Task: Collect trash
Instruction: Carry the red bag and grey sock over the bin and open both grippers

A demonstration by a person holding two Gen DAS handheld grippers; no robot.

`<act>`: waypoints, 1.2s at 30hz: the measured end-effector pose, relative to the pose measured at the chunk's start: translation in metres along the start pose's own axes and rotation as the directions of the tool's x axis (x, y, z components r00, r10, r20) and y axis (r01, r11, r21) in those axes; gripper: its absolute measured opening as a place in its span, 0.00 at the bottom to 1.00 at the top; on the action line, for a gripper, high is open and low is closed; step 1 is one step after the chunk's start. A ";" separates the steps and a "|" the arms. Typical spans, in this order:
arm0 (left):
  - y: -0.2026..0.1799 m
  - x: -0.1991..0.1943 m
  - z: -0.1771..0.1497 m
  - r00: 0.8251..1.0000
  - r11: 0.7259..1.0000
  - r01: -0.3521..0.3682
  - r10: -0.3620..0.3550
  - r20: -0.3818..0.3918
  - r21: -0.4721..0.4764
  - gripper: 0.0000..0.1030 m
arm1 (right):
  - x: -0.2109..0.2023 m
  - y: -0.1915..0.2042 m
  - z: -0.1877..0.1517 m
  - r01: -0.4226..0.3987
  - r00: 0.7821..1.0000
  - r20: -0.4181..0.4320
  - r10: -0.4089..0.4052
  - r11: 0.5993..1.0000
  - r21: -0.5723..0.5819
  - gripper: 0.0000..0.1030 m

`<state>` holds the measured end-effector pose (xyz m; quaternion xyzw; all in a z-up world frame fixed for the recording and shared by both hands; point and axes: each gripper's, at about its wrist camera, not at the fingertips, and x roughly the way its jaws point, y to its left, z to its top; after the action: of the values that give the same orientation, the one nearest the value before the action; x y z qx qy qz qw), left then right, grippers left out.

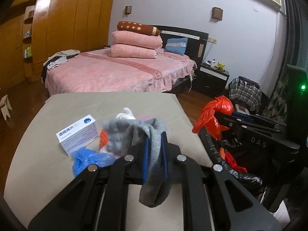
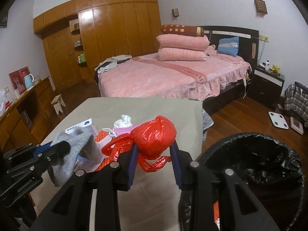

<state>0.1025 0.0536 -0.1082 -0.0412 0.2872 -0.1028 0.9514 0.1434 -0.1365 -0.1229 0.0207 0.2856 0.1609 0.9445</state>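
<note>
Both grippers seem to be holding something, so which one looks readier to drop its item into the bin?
Right, probably. The right hand-held gripper holds the red bag beside the black-lined bin. The left hand-held gripper, clamping the grey sock, sits farther over the table.

You see a soft knitted grey sock [image 1: 154, 154], a crinkled glossy red plastic bag [image 2: 154, 134], a matt cloth-covered bench [image 1: 115, 104], and a shiny wooden wardrobe [image 2: 115, 28].

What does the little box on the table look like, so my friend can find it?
Look at the beige table before the pink bed. On its left side, beside the grey sock and a blue plastic bag, lies a small white box. It alone is stiff, with blue writing.
</note>
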 end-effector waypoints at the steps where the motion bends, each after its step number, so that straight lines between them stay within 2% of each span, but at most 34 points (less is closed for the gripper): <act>1: -0.001 -0.001 0.002 1.000 1.000 0.005 -0.005 0.004 0.002 0.11 | -0.003 -0.001 0.001 0.003 1.000 0.003 -0.003 1.000 0.002 0.32; 15: -0.047 -0.005 0.021 0.994 0.994 0.099 -0.101 0.042 0.052 0.11 | -0.046 -0.033 0.010 0.077 0.995 0.057 -0.078 0.997 0.029 0.32; 25: -0.085 0.014 0.033 0.986 0.983 0.157 -0.161 0.033 0.095 0.11 | -0.067 -0.074 0.005 0.162 0.984 0.060 -0.167 0.984 0.079 0.32; 30: -0.110 0.023 0.038 0.976 0.971 0.210 -0.215 0.028 0.116 0.11 | -0.082 -0.102 0.002 0.220 0.971 0.064 -0.229 0.969 0.116 0.32; 36: -0.146 0.034 0.045 0.956 0.947 0.284 -0.291 0.026 0.150 0.11 | -0.101 -0.137 -0.006 0.299 0.948 0.064 -0.311 0.943 0.149 0.32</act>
<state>0.1302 -0.0959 -0.0692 -0.0162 0.2471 -0.2599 0.9333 0.1011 -0.2986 -0.0926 0.0481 0.2547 -0.0085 0.9658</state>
